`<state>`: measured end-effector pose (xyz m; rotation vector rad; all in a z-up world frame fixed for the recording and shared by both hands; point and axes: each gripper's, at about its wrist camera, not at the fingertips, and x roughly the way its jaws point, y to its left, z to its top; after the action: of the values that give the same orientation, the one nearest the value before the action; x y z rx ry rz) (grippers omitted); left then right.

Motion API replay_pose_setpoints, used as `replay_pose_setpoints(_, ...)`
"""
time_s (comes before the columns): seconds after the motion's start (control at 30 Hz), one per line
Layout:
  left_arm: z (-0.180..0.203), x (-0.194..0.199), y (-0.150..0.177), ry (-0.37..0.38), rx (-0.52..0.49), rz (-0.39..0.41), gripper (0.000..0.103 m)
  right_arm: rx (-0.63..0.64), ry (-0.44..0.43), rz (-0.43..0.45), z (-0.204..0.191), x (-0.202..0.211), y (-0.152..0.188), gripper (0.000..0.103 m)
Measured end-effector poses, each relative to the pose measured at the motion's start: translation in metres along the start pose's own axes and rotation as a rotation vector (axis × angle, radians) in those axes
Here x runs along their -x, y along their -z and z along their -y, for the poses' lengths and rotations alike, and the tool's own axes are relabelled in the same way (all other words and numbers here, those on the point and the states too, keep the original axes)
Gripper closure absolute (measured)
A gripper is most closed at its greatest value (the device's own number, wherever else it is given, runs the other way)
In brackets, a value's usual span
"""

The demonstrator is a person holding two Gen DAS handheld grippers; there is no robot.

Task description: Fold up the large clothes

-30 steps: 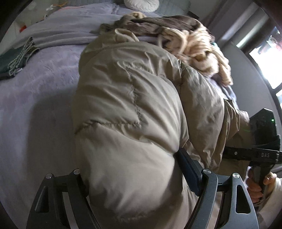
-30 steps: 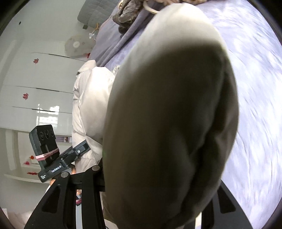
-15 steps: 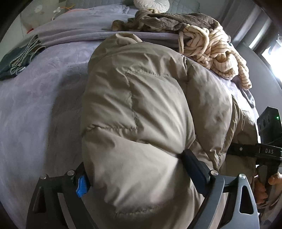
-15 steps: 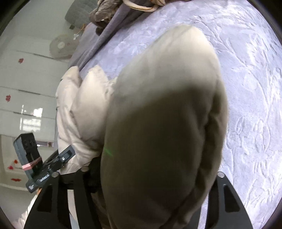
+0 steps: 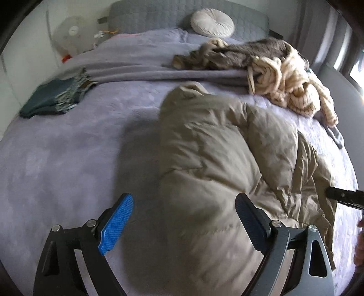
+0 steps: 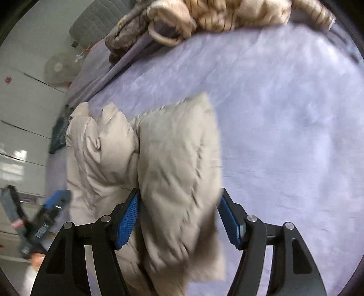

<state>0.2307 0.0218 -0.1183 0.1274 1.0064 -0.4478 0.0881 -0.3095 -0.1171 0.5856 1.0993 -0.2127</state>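
Beige puffer jacket (image 5: 211,159) lies folded on a lavender bed (image 5: 68,154). Left wrist view: left tongs (image 5: 184,218) spread wide, just opened, nothing gripped; left blue pad (image 5: 116,223) over bare bedding, jacket btwn the pads. Only this view shows folded green garment (image 5: 52,98) and round pillow (image 5: 212,22). Right wrist view: right tongs (image 6: 179,218) part open w/ jacket fold (image 6: 179,164) btwn pads, jaws just narrowed; whether the pads press the fold is unclear.

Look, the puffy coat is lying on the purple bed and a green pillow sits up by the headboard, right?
Nearly. The coat does lie on the purple bed, but the pillow by the headboard is white, not green. The left wrist view shows it. The green thing is folded cloth further down.
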Motion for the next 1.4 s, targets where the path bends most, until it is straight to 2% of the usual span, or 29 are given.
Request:
replay_pose_setpoints(0.03, -0.003, 0.004, 0.003, 0.000, 0.006, 0.000, 0.010, 0.015, 0.008, 0.017, 0.002, 0.008, 0.006, 0.065)
replay_pose_setpoints(0.07, -0.005, 0.007, 0.009, 0.001, 0.008, -0.002, 0.010, 0.034, 0.024, 0.037, -0.002, 0.020, 0.012, 0.074)
replay_pose_setpoints(0.1, -0.005, 0.009, 0.015, 0.000, 0.002, -0.003, 0.010, 0.050, 0.024, 0.066, -0.006, 0.032, 0.018, 0.074)
replay_pose_setpoints(0.17, -0.002, 0.005, 0.027, -0.015, -0.018, -0.025, 0.010, 0.082, -0.003, 0.087, -0.033, 0.027, 0.020, 0.074)
replay_pose_setpoints(0.27, 0.008, -0.007, 0.044, -0.019, -0.033, -0.065, 0.010, 0.156, -0.006, 0.040, -0.057, 0.015, 0.034, 0.074)
replay_pose_setpoints(0.33, 0.016, -0.011, 0.048, -0.027, -0.049, -0.068, 0.010, 0.206, 0.035, -0.004, -0.068, -0.003, 0.046, 0.074)
replay_pose_setpoints(0.47, 0.026, -0.017, 0.054, -0.042, -0.072, -0.072, 0.010, 0.249, 0.120, -0.065, -0.068, -0.038, 0.056, 0.074)
replay_pose_setpoints(0.6, 0.026, -0.019, 0.056, -0.022, -0.055, -0.098, 0.010, 0.227, 0.145, -0.114, -0.054, -0.055, 0.061, 0.077)
replay_pose_setpoints(1.07, 0.027, 0.009, 0.056, -0.030, -0.046, -0.151, 0.010, 0.151, 0.113, -0.117, -0.054, -0.022, 0.063, 0.074)
replay_pose_setpoints(1.4, 0.022, 0.044, 0.067, -0.008, -0.063, -0.162, 0.010, 0.087, 0.093, -0.105, -0.064, 0.011, 0.084, 0.073)
